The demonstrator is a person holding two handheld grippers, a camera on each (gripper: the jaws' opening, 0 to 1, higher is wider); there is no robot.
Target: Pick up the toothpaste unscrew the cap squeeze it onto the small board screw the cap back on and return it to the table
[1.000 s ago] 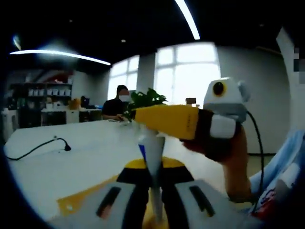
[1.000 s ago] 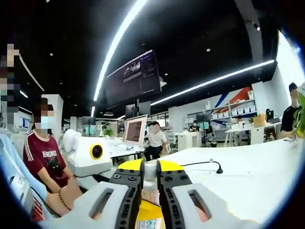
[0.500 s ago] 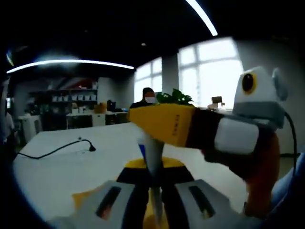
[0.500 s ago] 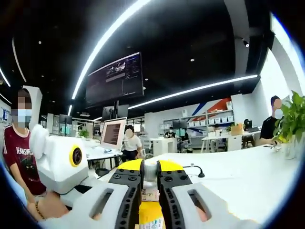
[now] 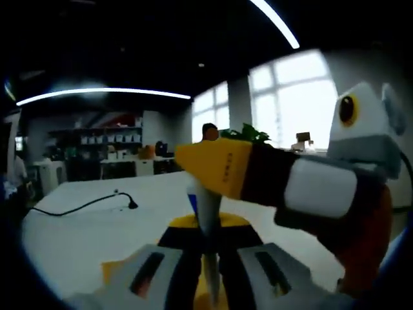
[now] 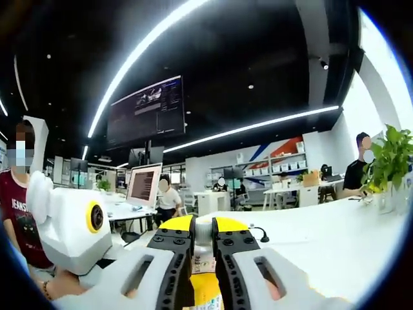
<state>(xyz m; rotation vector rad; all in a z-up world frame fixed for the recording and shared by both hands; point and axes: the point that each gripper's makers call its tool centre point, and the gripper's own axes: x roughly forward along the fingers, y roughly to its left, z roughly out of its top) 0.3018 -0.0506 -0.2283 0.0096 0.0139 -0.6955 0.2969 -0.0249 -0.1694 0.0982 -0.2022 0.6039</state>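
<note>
The toothpaste tube, pale with a blue mark, stands upright between the jaws of my left gripper, which is shut on it. My right gripper comes in from the right, its yellow jaws closed over the top of the tube, so the cap is hidden there. In the right gripper view, my right gripper is shut on a small pale piece, the cap. The printed tube shows just below it. Both are held up above the white table. I cannot see the small board.
A black cable lies across the table. A potted plant stands on the table's far side. A person in a red shirt is close on the left, and others sit at desks further back. A hand holds the right gripper.
Both views have swung and the right gripper looms larger and closer in the left gripper view. Both grips on the toothpaste look unchanged.
</note>
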